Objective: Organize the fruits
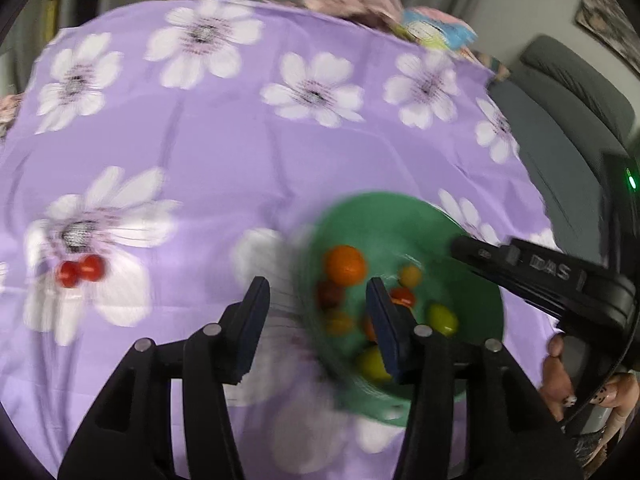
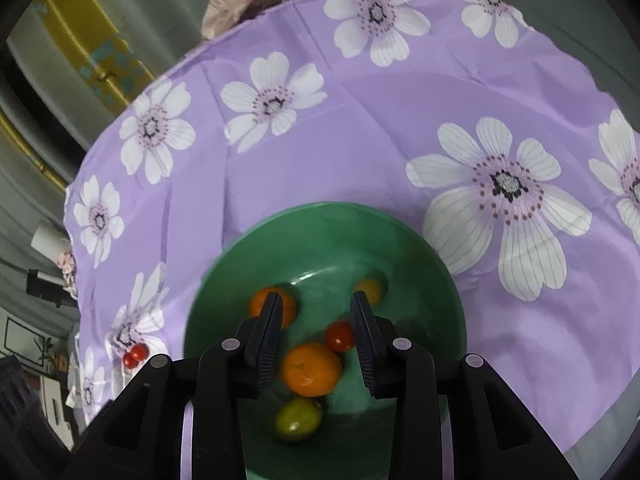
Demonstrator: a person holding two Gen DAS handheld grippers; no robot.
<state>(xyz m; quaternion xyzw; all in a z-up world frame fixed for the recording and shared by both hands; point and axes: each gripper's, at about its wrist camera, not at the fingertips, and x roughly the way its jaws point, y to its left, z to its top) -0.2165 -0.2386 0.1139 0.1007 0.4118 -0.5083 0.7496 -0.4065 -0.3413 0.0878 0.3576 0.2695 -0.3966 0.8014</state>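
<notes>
Grippers hung over a purple flowered tablecloth (image 2: pixel 360 140), both with their fingers apart and nothing between them. In the right wrist view the right gripper (image 2: pixel 316 340) pointed down into a green bowl (image 2: pixel 240 248), its fingers straddling the fruit without touching any that could be seen. The left gripper (image 1: pixel 316 320) hovered lower and to one side, one finger over the cloth and the other over the bowl's (image 1: pixel 472 280) near rim; that view was blurred. A hand (image 1: pixel 560 380) with painted nails showed at the right edge of the left wrist view, beside the right gripper's black body (image 1: pixel 560 280).

In the right wrist view the bowl held five fruits that could be counted: two oranges (image 2: pixel 311 369), one partly behind a finger, one red tomato (image 2: pixel 339 335), one green fruit (image 2: pixel 298 418) and one yellow-orange fruit (image 2: pixel 372 288). The blurred left view hinted at more, but the number could not be told. Two red cherry tomatoes (image 1: pixel 80 270) lay touching each other on the cloth, well apart from the bowl.
</notes>
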